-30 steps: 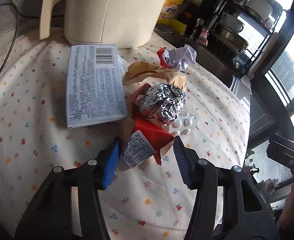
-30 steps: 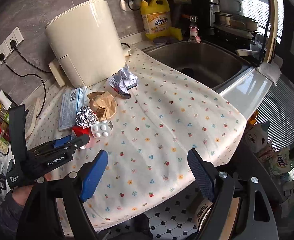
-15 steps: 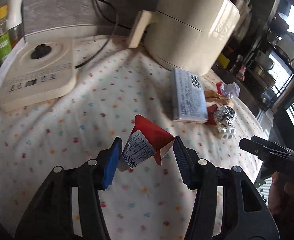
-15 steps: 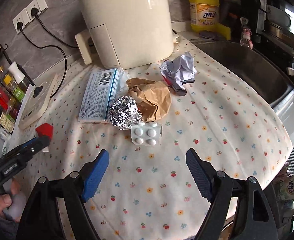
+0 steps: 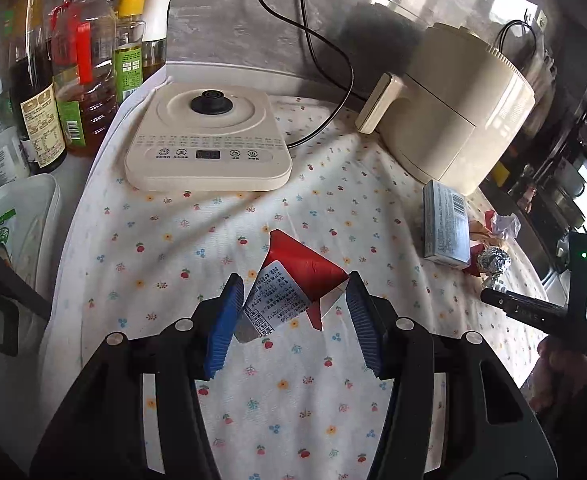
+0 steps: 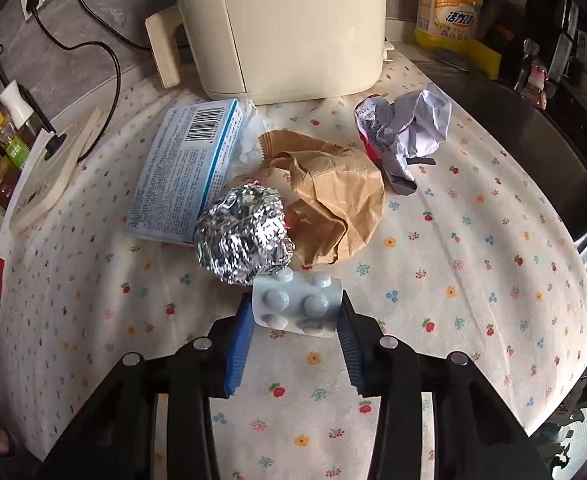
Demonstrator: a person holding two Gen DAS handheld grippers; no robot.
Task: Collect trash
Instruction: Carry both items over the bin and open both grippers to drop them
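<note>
My left gripper [image 5: 291, 316] is shut on a red wrapper [image 5: 293, 280] with a white label and holds it above the flowered cloth. My right gripper [image 6: 295, 334] has its pads on both sides of a white pill blister pack [image 6: 295, 304] on the cloth. Just behind it lie a foil ball [image 6: 245, 236], a crumpled brown paper bag [image 6: 333, 196], a blue-and-white box [image 6: 187, 168] and a crumpled white paper with a red wrapper [image 6: 405, 132]. The box [image 5: 445, 224] and foil ball [image 5: 493, 260] also show at the right of the left wrist view.
A cream air fryer [image 6: 281, 24] stands at the back. An induction hob [image 5: 209, 144] with a black cable lies at the left, oil bottles [image 5: 81, 68] beside it. A yellow detergent jug [image 6: 449, 4] and the sink [image 6: 533, 152] are at the right.
My left gripper has carried the red wrapper left, away from the trash pile. My right gripper has moved in to the pile and closed around the blister pack.
</note>
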